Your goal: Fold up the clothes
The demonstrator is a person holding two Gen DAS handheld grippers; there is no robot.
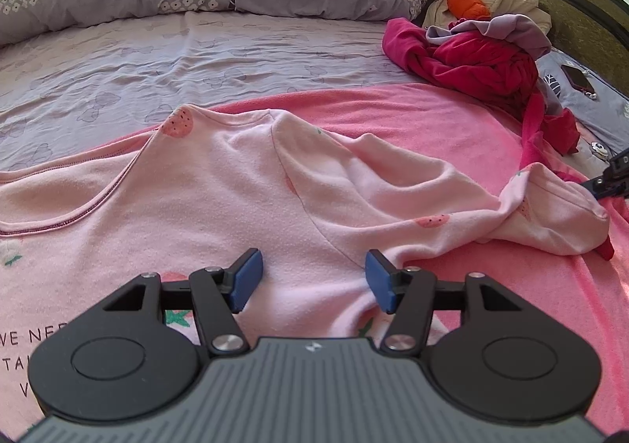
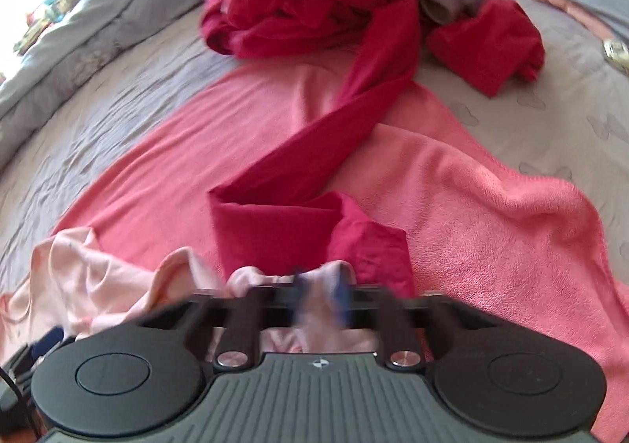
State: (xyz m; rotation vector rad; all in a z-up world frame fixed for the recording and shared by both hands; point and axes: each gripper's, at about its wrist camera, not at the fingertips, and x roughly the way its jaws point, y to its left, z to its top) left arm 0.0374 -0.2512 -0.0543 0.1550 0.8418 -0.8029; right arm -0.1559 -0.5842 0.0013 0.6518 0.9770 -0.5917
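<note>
The left gripper point(image 1: 313, 278) hovers with its blue pads spread wide, empty, over the soft pale-pink strawberry-print shirt point(image 1: 220, 199) lying flat on a fuzzy coral blanket point(image 1: 452, 120). Out along the sleeve point(image 1: 550, 223), the right gripper point(image 2: 320, 291) is pinched tight on the bunched cuff, just before a crimson garment point(image 2: 314, 140).

I see a pale pink shirt point(image 1: 220, 183) printed with strawberries, on a coral-pink blanket point(image 1: 452, 120), crimson clothes point(image 1: 479, 61) beyond, over a lilac bedsheet point(image 1: 196, 50) with butterfly outlines.
</note>
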